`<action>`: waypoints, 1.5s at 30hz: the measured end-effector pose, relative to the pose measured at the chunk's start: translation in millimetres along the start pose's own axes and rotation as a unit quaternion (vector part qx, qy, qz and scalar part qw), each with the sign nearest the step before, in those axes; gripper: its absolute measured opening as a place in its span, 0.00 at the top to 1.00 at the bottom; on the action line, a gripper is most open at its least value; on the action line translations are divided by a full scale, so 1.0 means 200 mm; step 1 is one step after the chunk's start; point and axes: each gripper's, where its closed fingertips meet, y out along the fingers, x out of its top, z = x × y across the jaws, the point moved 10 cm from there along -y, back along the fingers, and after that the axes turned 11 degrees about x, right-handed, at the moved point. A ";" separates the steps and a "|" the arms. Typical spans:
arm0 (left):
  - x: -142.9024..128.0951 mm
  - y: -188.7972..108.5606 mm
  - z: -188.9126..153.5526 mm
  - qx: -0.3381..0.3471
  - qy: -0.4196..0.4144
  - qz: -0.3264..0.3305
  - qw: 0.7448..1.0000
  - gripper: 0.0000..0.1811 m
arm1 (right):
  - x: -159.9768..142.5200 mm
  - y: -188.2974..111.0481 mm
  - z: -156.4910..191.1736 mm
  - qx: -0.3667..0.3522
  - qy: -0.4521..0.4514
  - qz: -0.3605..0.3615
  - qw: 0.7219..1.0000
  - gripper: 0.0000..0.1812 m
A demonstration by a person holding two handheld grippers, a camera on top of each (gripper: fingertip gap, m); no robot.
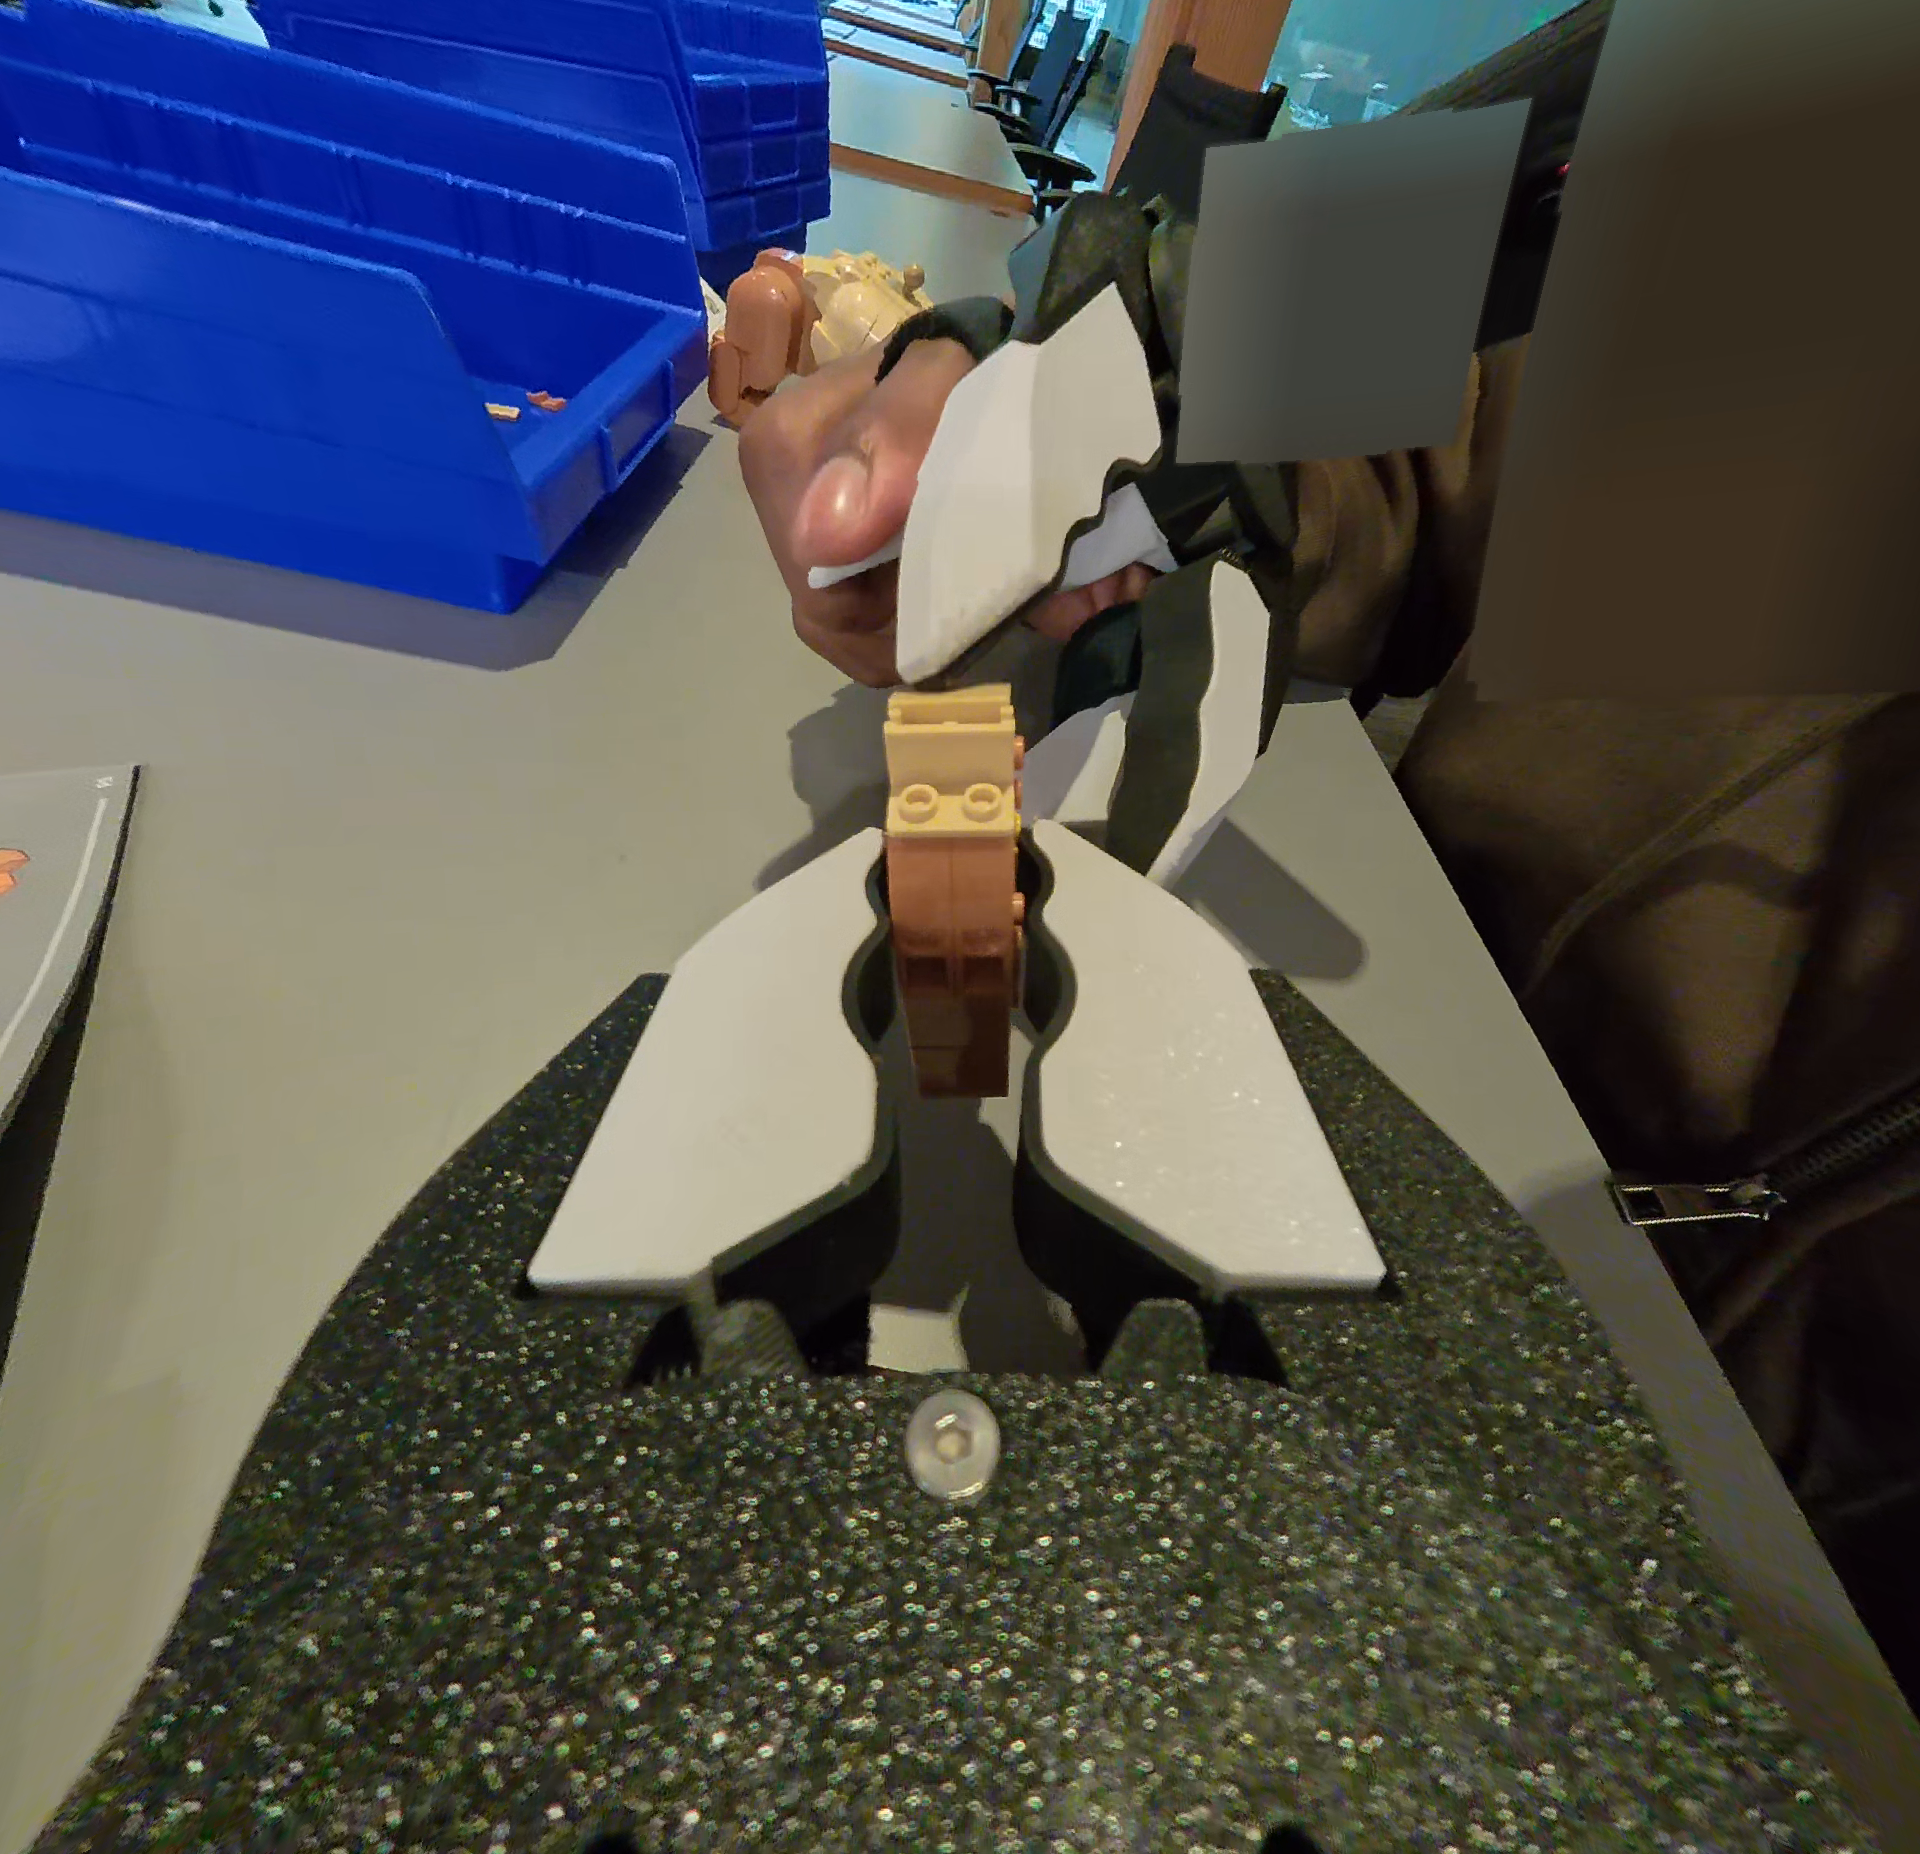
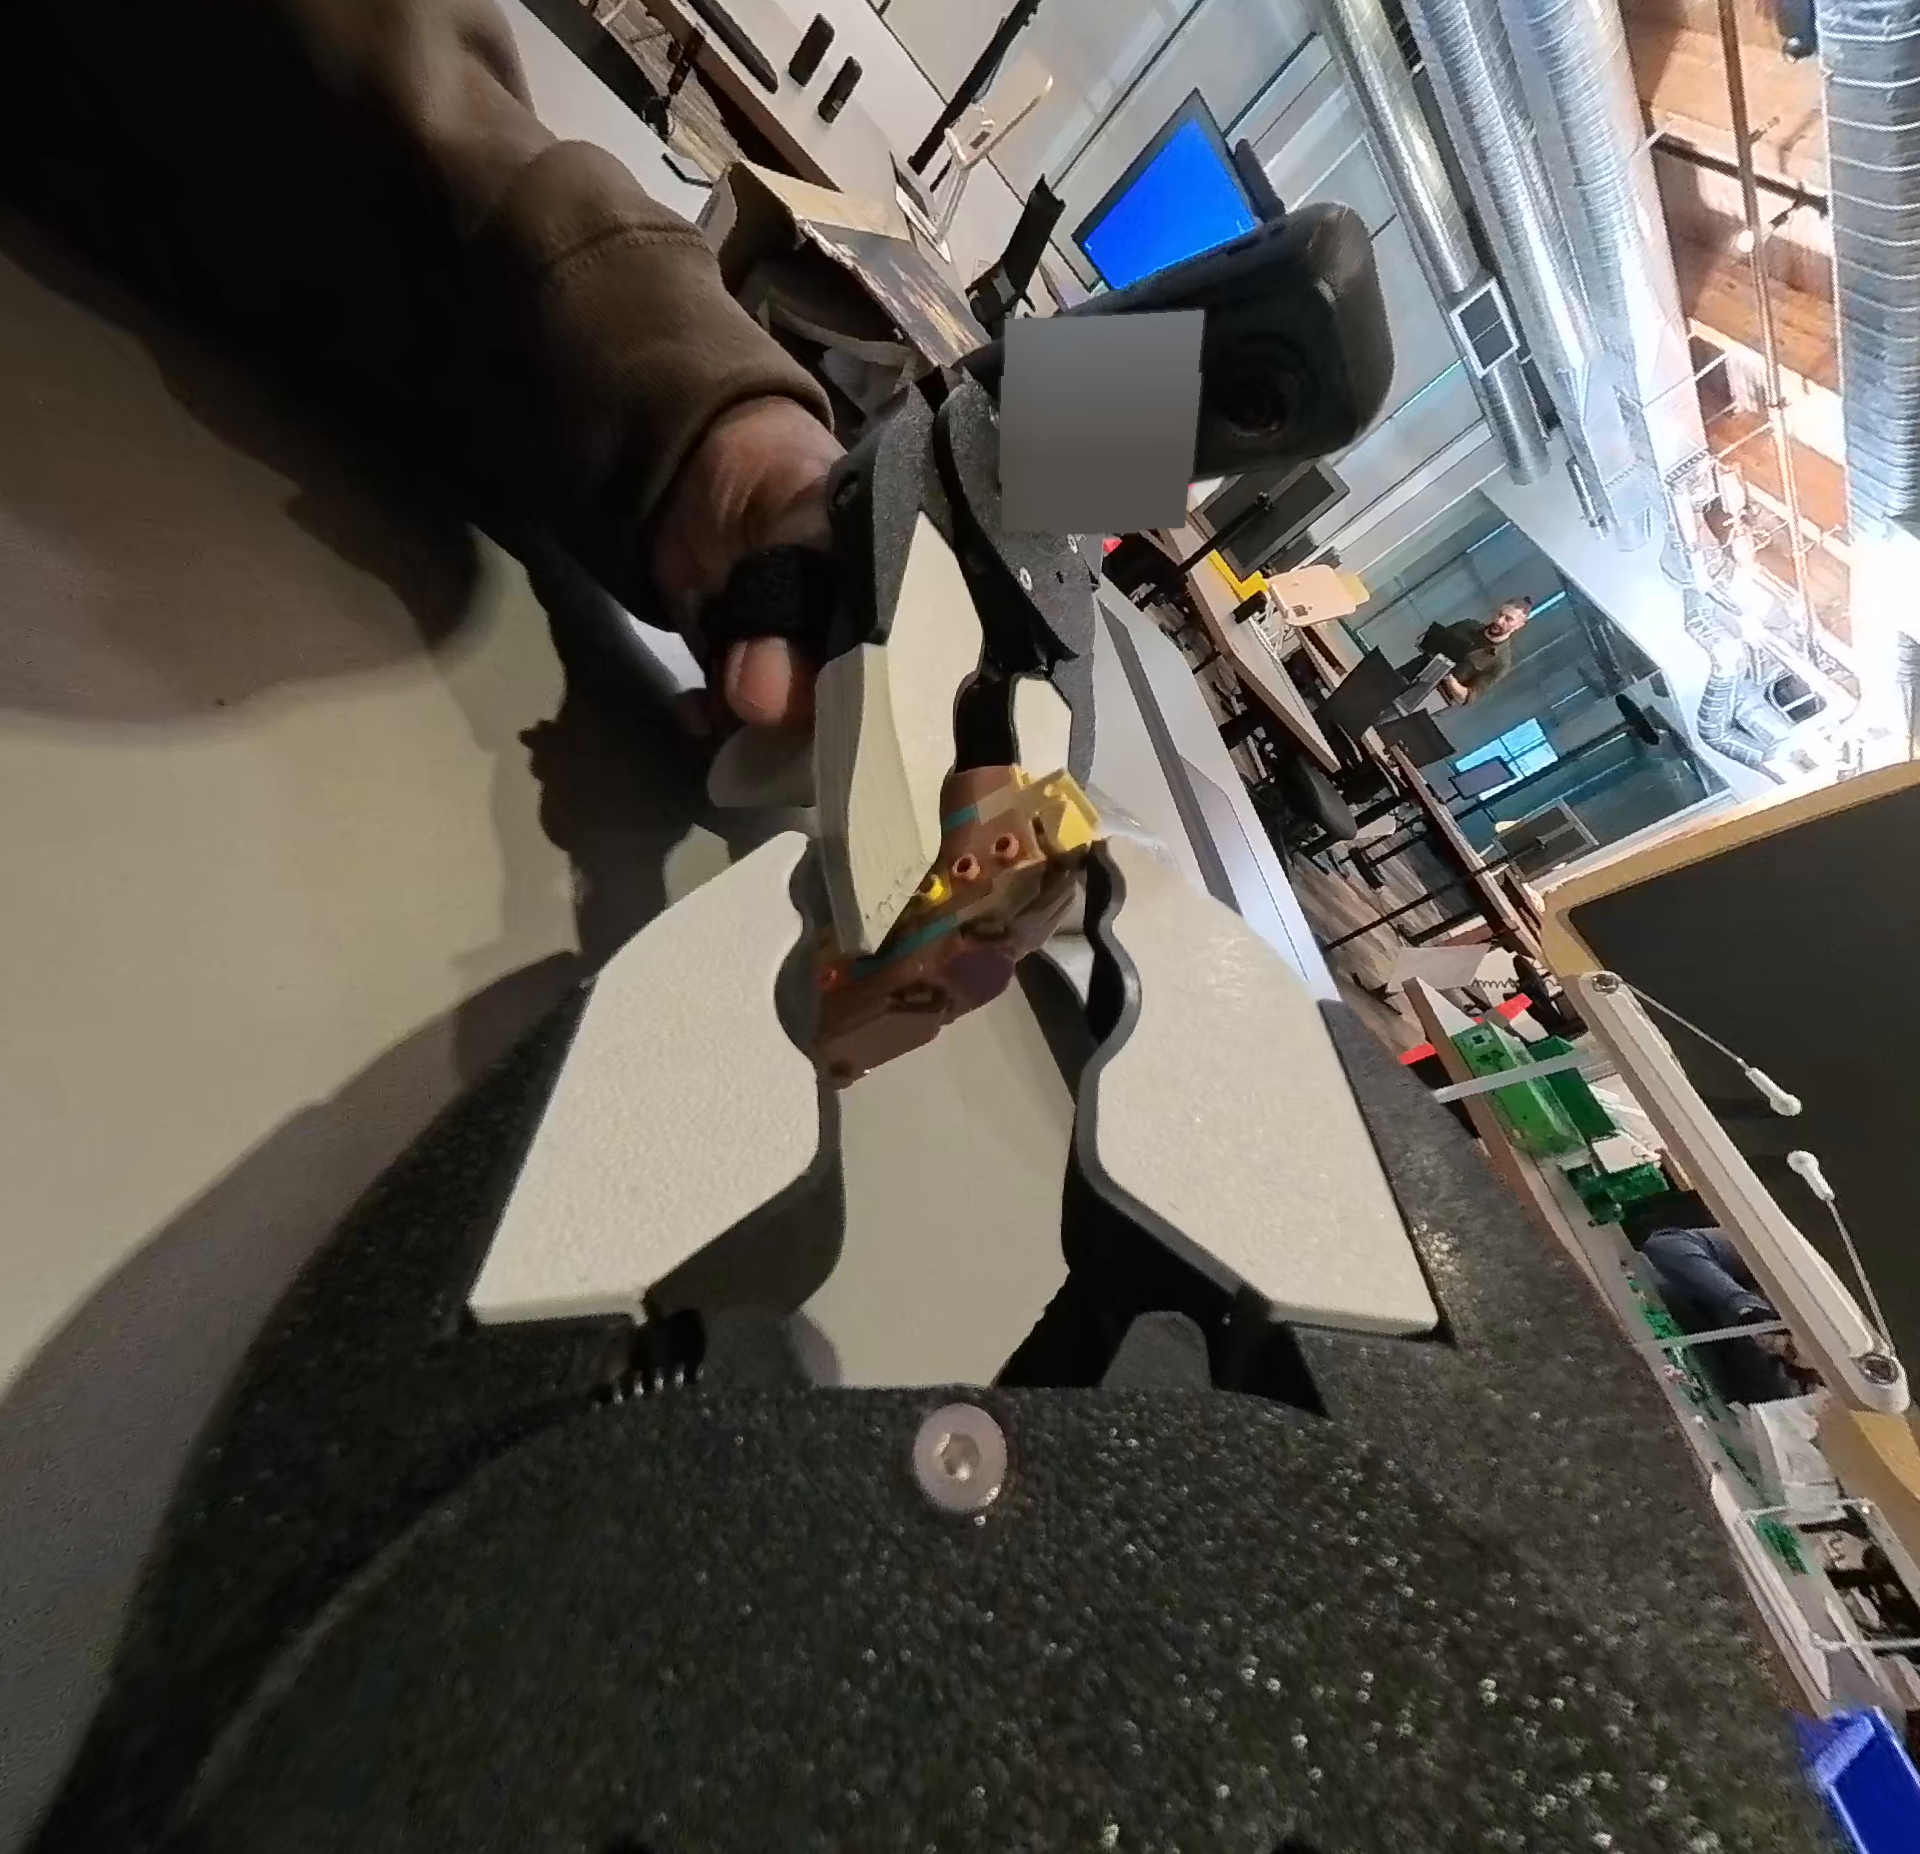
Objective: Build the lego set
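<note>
Right now my left gripper (image 1: 951, 963) pinches the brown-and-tan lego sub-assembly (image 1: 954, 890) above the grey table (image 1: 416, 869); my right gripper (image 2: 951, 957) gapes around its far end. If I press off-axis, I reckon it twists loose.

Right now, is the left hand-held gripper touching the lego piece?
Touching. The left wrist view shows the left hand-held gripper with both fingers pressed against the brown sides of the lego piece, no gap.

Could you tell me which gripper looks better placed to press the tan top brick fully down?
Right, probably. The left gripper is shut on the brown lego piece, steadying it, while the right gripper sits open, one fingertip on the tan brick.
</note>
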 end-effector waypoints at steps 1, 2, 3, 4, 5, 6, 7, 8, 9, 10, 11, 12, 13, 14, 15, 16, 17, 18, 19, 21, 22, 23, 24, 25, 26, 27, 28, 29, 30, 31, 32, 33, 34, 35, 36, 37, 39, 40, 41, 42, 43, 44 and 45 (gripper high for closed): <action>0.00 0.00 0.00 0.000 0.002 -0.002 1.000 0.89 | 0.00 0.00 0.00 -0.001 -0.001 -0.002 1.000 0.73; 0.00 0.00 0.00 0.001 0.004 -0.002 1.000 0.88 | 0.00 0.00 0.00 -0.001 -0.002 -0.003 1.000 0.73; 0.01 0.00 0.00 0.002 0.007 -0.002 1.000 0.89 | 0.00 0.00 0.00 -0.002 -0.003 -0.004 1.000 0.73; 0.01 -0.01 0.00 0.004 0.010 -0.002 1.000 0.88 | 0.00 -0.01 0.00 -0.002 -0.005 -0.005 1.000 0.73; 0.01 -0.01 -0.01 0.005 0.012 -0.002 1.000 0.89 | 0.00 -0.01 0.00 -0.003 -0.005 -0.009 1.000 0.74; 0.01 -0.01 -0.01 0.006 0.014 -0.003 1.000 0.88 | 0.01 -0.01 0.00 -0.005 -0.003 -0.014 1.000 0.74; 0.01 -0.01 -0.01 0.008 0.017 -0.001 1.000 0.89 | 0.01 -0.01 0.00 -0.006 -0.001 -0.022 1.000 0.74; 0.01 -0.01 -0.01 0.010 0.021 0.003 1.000 0.89 | 0.02 -0.02 -0.01 -0.008 0.001 -0.029 1.000 0.74; 0.01 0.00 -0.01 0.011 0.024 0.007 1.000 0.89 | 0.02 -0.02 -0.01 -0.010 0.002 -0.034 0.999 0.74; 0.00 0.00 -0.01 0.010 0.026 0.009 1.000 0.89 | 0.02 -0.02 -0.01 -0.011 0.001 -0.036 0.999 0.74; 0.00 0.00 -0.02 0.008 0.025 0.010 1.000 0.89 | 0.02 -0.02 -0.01 -0.010 0.000 -0.036 0.999 0.74; 0.00 0.00 -0.02 0.008 0.026 0.011 1.000 0.88 | 0.02 -0.02 -0.01 -0.007 -0.001 -0.036 0.999 0.74; 0.00 0.01 -0.02 0.008 0.028 0.013 1.000 0.89 | 0.02 -0.01 0.00 -0.002 -0.001 -0.035 0.999 0.74; 0.00 0.01 -0.02 0.007 0.028 0.014 0.999 0.88 | 0.02 -0.01 0.00 0.004 -0.001 -0.033 0.999 0.74; 0.00 0.01 -0.02 0.005 0.028 0.014 0.999 0.88 | 0.02 0.00 0.01 0.009 -0.002 -0.029 1.000 0.74; 0.00 0.01 -0.02 0.005 0.030 0.015 0.999 0.88 | 0.02 0.00 0.01 0.011 -0.005 -0.024 1.000 0.74; 0.00 0.01 -0.02 0.005 0.032 0.017 0.999 0.89 | 0.01 0.01 0.01 0.013 -0.007 -0.020 1.000 0.74; 0.00 0.01 -0.02 0.007 0.034 0.019 0.999 0.88 | 0.01 0.01 0.01 0.016 -0.006 -0.019 1.000 0.75; -0.01 0.01 -0.02 0.007 0.034 0.020 0.999 0.88 | 0.01 0.01 0.01 0.016 -0.004 -0.019 1.000 0.75; -0.01 0.01 -0.02 0.004 0.031 0.017 0.999 0.89 | 0.01 0.01 0.01 0.016 -0.001 -0.021 1.000 0.75; 0.00 0.01 -0.02 0.003 0.031 0.016 0.999 0.89 | 0.01 0.00 0.01 0.017 0.000 -0.022 1.000 0.75; 0.00 0.01 -0.02 0.003 0.031 0.016 0.999 0.89 | 0.01 0.00 0.01 0.018 0.002 -0.023 1.000 0.75; -0.01 0.01 -0.02 0.002 0.032 0.015 0.999 0.89 | 0.01 0.00 0.01 0.019 0.004 -0.025 1.000 0.75; -0.01 0.01 -0.02 0.001 0.032 0.014 0.999 0.89 | 0.01 0.00 0.01 0.020 0.006 -0.026 0.999 0.76; -0.01 0.01 -0.02 -0.001 0.032 0.013 0.999 0.89 | 0.01 0.00 0.01 0.020 0.007 -0.028 0.999 0.76; 0.00 0.01 -0.02 -0.002 0.033 0.011 0.999 0.89 | 0.01 0.00 0.01 0.020 0.009 -0.030 0.999 0.76; 0.00 0.01 -0.02 -0.002 0.034 0.009 0.999 0.89 | 0.01 0.00 0.00 0.020 0.011 -0.033 0.999 0.76; 0.00 0.01 -0.03 -0.003 0.033 0.007 0.999 0.89 | 0.01 0.00 0.00 0.020 0.013 -0.035 0.999 0.76; 0.00 0.01 -0.03 -0.005 0.032 0.004 0.999 0.89 | 0.01 -0.01 0.00 0.019 0.015 -0.037 0.999 0.76; 0.00 0.01 -0.03 -0.006 0.031 0.001 0.999 0.89 | 0.01 -0.01 0.00 0.018 0.018 -0.039 0.999 0.76; 0.00 0.00 -0.03 -0.008 0.031 -0.003 0.999 0.89 | 0.02 -0.01 0.00 0.017 0.020 -0.042 0.999 0.76; 0.00 0.00 -0.03 -0.010 0.030 -0.007 0.999 0.89 | 0.02 -0.01 0.00 0.016 0.022 -0.045 0.999 0.76; 0.00 0.00 -0.03 -0.011 0.029 -0.012 0.999 0.89 | 0.02 -0.01 0.00 0.014 0.023 -0.047 0.998 0.76; 0.00 0.00 -0.03 -0.013 0.029 -0.016 0.999 0.89 | 0.02 -0.01 0.00 0.013 0.024 -0.050 0.998 0.76; 0.00 0.00 -0.03 -0.015 0.029 -0.019 0.999 0.89 | 0.02 -0.01 0.00 0.013 0.025 -0.052 0.998 0.76; 0.00 0.00 -0.03 -0.016 0.028 -0.021 0.999 0.89 | 0.02 -0.01 -0.01 0.012 0.026 -0.053 0.998 0.76; 0.00 0.00 -0.03 -0.018 0.023 -0.028 0.999 0.89 | 0.02 -0.01 -0.01 0.010 0.031 -0.056 0.998 0.76; 0.00 0.00 -0.03 -0.019 0.020 -0.033 0.999 0.89 | 0.02 -0.01 -0.01 0.009 0.035 -0.058 0.998 0.76; 0.01 0.00 -0.03 -0.021 0.017 -0.038 0.999 0.89 | 0.02 -0.01 -0.01 0.009 0.038 -0.060 0.997 0.76; 0.01 0.00 -0.03 -0.023 0.014 -0.042 0.999 0.89 | 0.02 -0.02 -0.02 0.008 0.042 -0.063 0.997 0.76; 0.01 0.00 -0.03 -0.026 0.010 -0.046 0.999 0.89 | 0.03 -0.02 -0.02 0.006 0.044 -0.065 0.997 0.76; 0.01 0.00 -0.03 -0.028 0.007 -0.049 0.998 0.89 | 0.03 -0.01 -0.02 0.005 0.046 -0.067 0.997 0.76; 0.01 0.00 -0.02 -0.030 0.005 -0.053 0.998 0.89 | 0.03 -0.01 -0.02 0.004 0.046 -0.069 0.997 0.76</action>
